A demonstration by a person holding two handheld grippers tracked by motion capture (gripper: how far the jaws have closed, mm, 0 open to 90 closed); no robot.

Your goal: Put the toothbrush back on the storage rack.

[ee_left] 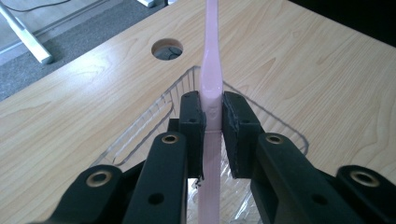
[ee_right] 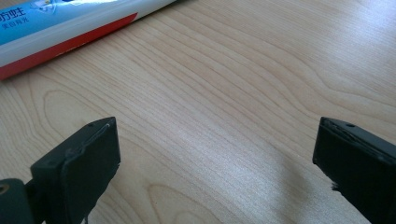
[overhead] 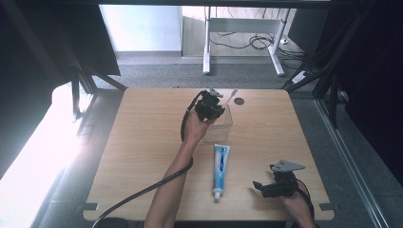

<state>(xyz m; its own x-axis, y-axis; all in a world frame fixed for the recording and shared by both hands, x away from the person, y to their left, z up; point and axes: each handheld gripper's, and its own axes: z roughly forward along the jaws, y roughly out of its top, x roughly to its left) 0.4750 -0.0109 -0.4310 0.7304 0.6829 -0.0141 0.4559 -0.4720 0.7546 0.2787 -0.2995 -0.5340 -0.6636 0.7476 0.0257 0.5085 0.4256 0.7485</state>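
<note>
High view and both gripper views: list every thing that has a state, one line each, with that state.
Left gripper: shut on the pale pink plastic toothbrush, over the clear box.
Pale pink plastic toothbrush: clamped by its handle, sticking out past the jaws.
Clear plastic box: open-topped, upright on the table.
Blue-and-white toothpaste tube: lying flat, capped, untouched.
Right gripper: open, empty, low over the light wooden table.

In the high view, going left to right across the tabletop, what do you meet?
Left gripper shut on the pink toothbrush over the clear container → toothpaste tube → right gripper, jaws open, near the front edge.
</note>
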